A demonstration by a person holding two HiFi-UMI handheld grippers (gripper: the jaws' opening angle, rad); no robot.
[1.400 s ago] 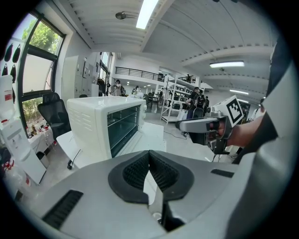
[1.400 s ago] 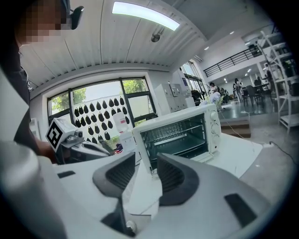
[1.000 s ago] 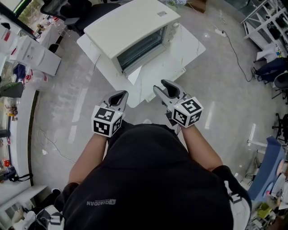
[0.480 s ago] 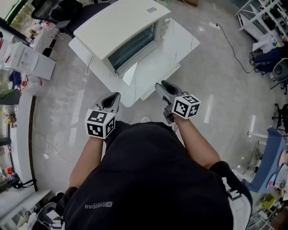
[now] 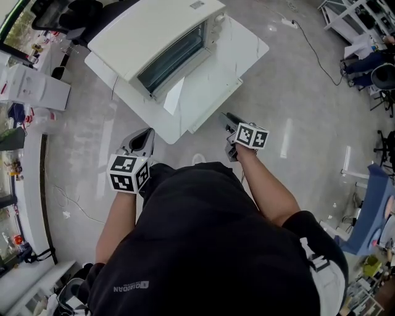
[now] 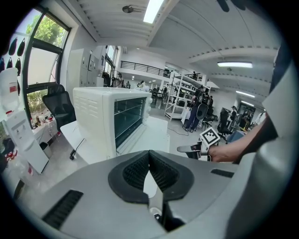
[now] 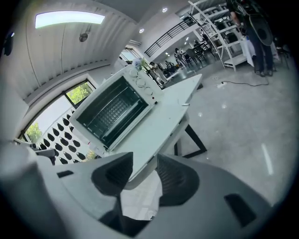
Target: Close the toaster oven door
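**Oven door down, both grippers held short of the table**

At the far left, a black chair [image 5: 58, 12] is seen by the window.

The left gripper [image 5: 145, 134] is held over the floor [image 5: 296, 123], near the front corner of the white table [image 5: 237, 52] but not touching it. Its jaws are pressed together, and nothing is held between them.

The white oven [image 5: 154, 34] is set on the table, at the top middle of the head view, well apart from both grippers. A dark opening is seen at its front, and a rack [image 7: 110, 109] can be made out inside in the right gripper view. A pale flat shape lies on the table just in front of that opening. It may be the door [image 5: 174, 97] lying open, but the shine on it makes this hard to tell.

The right gripper [image 5: 228, 117] is held to the right of the table's front corner, also over the floor. Its jaws are spread apart and nothing is held in them; only the table edge is seen through the gap.

At the far right, a thin cable [image 5: 318, 52] lies on the floor.
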